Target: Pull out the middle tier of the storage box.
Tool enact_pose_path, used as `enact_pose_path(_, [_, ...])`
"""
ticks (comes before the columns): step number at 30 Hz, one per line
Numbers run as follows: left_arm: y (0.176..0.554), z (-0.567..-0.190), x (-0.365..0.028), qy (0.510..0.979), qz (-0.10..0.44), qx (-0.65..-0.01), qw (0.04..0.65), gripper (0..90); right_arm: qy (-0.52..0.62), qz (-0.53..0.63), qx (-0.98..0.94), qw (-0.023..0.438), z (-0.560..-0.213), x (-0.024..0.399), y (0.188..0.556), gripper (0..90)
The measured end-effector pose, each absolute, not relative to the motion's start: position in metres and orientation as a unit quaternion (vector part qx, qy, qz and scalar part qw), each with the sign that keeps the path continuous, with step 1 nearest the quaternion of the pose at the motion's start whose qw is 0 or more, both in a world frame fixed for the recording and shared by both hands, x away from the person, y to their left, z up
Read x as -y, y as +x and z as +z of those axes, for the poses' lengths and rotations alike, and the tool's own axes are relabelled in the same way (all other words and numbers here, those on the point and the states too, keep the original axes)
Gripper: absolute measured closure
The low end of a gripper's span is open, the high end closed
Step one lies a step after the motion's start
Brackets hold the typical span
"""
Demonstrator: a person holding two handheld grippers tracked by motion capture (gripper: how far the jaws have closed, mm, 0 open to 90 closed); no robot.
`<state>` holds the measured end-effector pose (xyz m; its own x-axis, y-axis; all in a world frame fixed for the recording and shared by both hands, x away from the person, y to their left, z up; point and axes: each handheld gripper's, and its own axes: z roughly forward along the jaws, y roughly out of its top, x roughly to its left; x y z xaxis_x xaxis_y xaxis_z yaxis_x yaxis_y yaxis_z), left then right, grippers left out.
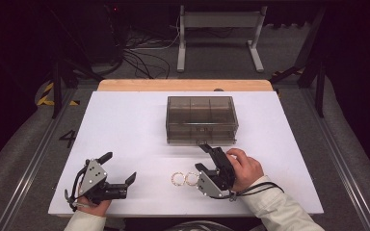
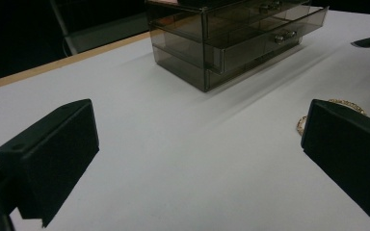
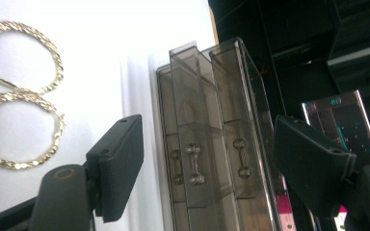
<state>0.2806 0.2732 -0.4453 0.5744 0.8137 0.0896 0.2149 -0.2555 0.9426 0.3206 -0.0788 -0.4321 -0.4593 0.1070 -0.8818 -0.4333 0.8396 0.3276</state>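
While the left gripper lies idle at the lower left of the high view, jaws wide and empty, the right gripper sits just below the drawer box at frame centre, jaws partly open with nothing between them. A drawer looks pulled slightly out. Two gold hoops lie touching at lower centre, just left of the right gripper. Likely next: pinch one hoop and drop it into the drawer.
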Motion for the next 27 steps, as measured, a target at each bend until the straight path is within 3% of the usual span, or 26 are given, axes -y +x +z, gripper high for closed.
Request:
enact_pose_path(9, [0.281, -0.445, -0.273, 0.733, 0.299, -0.351, 0.5, 0.5, -0.117, 0.295, -0.809, 0.496, -0.426, 0.082, 0.313, 27.5])
enact_pose_path(27, [0.281, -0.446, -0.273, 0.735, 0.302, -0.349, 0.497, 0.5, -0.063, 0.454, -0.816, 0.352, -0.392, 0.104, 0.307, 26.0])
